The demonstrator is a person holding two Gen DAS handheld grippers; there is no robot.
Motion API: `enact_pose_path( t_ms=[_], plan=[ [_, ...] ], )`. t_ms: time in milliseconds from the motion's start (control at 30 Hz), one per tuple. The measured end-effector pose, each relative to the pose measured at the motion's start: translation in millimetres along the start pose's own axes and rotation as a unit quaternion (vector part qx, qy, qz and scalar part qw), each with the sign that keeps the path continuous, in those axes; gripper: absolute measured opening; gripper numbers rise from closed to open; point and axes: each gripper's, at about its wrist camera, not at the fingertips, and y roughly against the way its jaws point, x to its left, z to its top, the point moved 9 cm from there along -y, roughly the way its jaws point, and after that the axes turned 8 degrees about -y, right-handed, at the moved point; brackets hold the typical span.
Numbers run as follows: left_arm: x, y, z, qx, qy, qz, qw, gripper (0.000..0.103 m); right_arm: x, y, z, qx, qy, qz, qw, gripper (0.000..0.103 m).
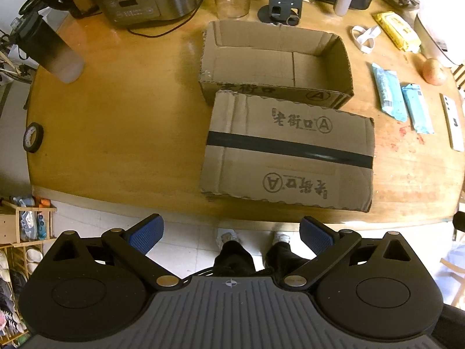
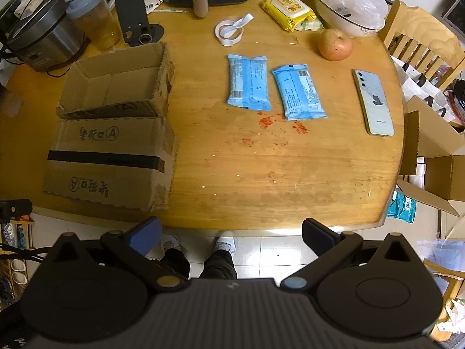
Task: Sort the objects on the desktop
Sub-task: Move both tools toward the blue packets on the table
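- The two blue packets (image 2: 248, 83) and (image 2: 299, 93) lie flat side by side on the desk (image 2: 261, 174), right of the open cardboard box (image 2: 116, 84). They look light, soft and crinkly with a slick film skin, so a pinch across the narrow width near the middle should hold better than one at a sealed end.
- The phone (image 2: 375, 101) lies back-up near the desk's right edge. It seems stiff, smooth, thin and fragile, so I would grip it by its long sides, which sit low against the wood.
- The apple (image 2: 335, 43) beyond the packets is round and firm and may roll, so a grip across its widest part suits it.
- The open cardboard box appears empty and is the likely target, while the taped box (image 2: 110, 160) touches its near wall.
- Both claws hang off the near desk edge, empty: the left claw (image 1: 231, 231) is spread wide, and so is the right claw (image 2: 231, 231).
- The white strap (image 2: 232, 30), the yellow wipes pack (image 2: 287, 11) and the tape roll (image 1: 32, 137) may or may not belong to the sort.
- Print on the packets is too small to read, and the far clutter is cut off by the frame.
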Motion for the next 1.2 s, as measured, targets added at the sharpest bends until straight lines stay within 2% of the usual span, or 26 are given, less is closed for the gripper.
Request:
enact_pose_path(
  t_ms=[1200],
  plan=[
    [-85,-3,14,0.008,-0.031,0.003,0.9995,0.103,-82,-14,7,0.013,-0.018,-0.009,1.0,0.103]
  ],
)
